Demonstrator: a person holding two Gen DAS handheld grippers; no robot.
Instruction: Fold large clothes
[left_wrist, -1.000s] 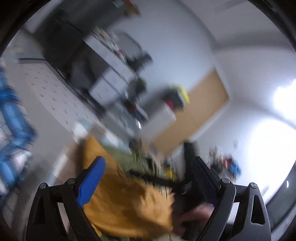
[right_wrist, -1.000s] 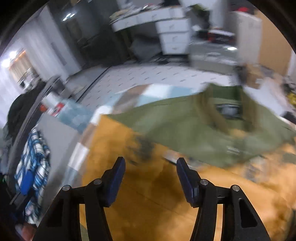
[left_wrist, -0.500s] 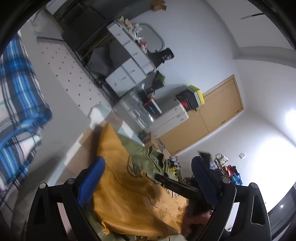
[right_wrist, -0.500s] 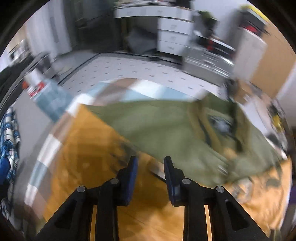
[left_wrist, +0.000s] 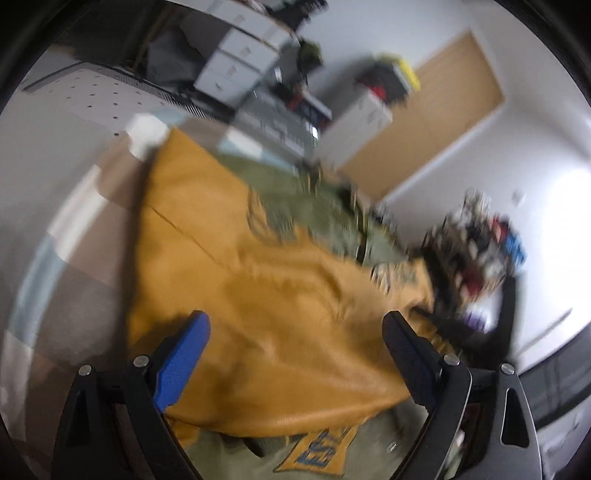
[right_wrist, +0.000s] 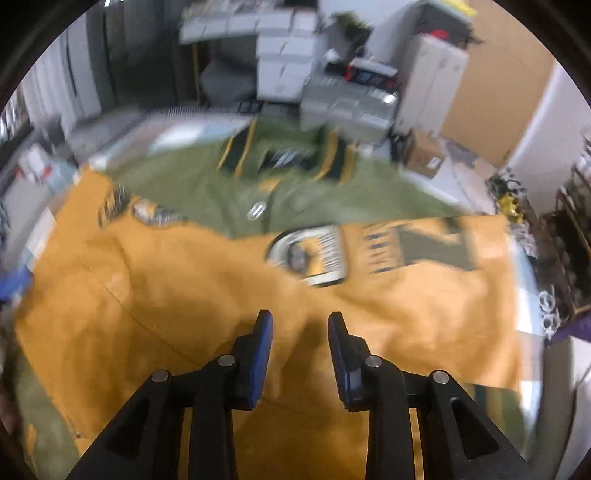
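Apparently an olive-and-mustard varsity jacket, patched, sleeves across.

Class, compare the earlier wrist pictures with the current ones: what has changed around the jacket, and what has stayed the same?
The left gripper has tipped down over the mustard sleeve; the plaid cloth has left its view. The right gripper has just narrowed its jaws, nothing between them. The olive jacket stays spread flat; the left jaws stay wide.
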